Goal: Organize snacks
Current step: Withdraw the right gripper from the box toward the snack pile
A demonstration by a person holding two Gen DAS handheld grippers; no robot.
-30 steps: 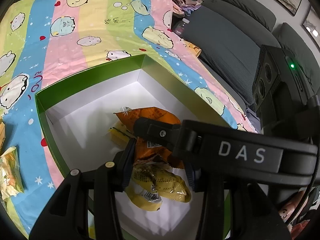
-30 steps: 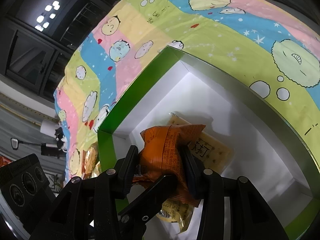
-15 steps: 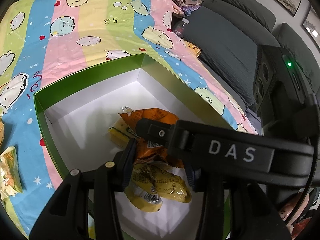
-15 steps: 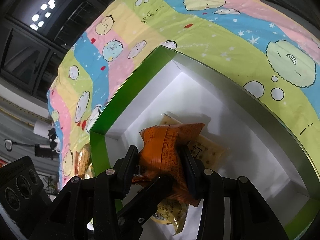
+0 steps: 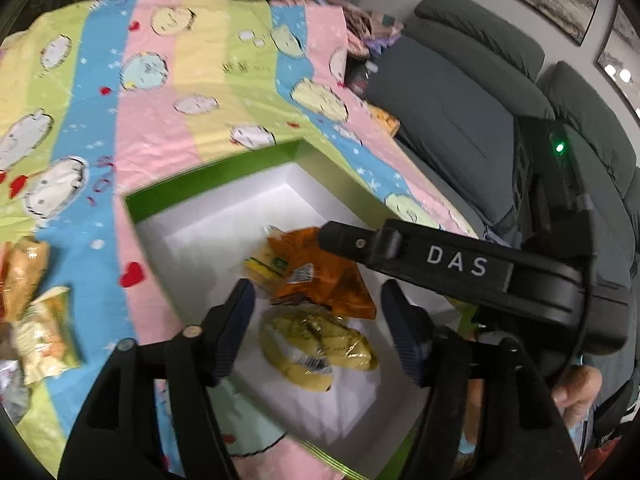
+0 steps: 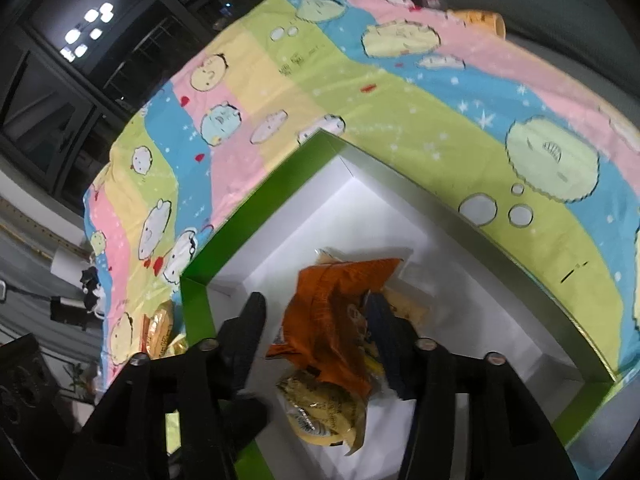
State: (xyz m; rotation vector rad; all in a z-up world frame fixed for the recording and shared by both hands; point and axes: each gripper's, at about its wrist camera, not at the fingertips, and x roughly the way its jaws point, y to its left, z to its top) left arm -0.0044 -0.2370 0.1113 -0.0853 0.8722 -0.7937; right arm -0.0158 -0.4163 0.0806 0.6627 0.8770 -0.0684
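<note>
Now both grippers are letting go at the same time. The left gripper (image 5: 316, 326) has its jaws opening; the yellow crinkled snack bag (image 5: 318, 346) lies between them at the lower centre of the left wrist view, and the pads no longer press on it. The right gripper (image 6: 316, 338) is opening too: its left finger stands clear of the orange foil snack packet (image 6: 336, 320), while the right finger is so near the packet that I cannot tell if it touches.

Half a second ago both grippers were clamped tight, the left on the yellow bag and the right on the orange packet. Now the two snacks rest on the white floor of the green-walled cardboard box (image 5: 208, 178), the orange one partly over a pale yellow flat packet (image 5: 266, 268).

I judge this delivery finished. Other small snack bags (image 5: 44, 336) wait on the striped cartoon-print cloth (image 5: 160, 120), at the left edge of that view, so the sorting is probably not complete.
</note>
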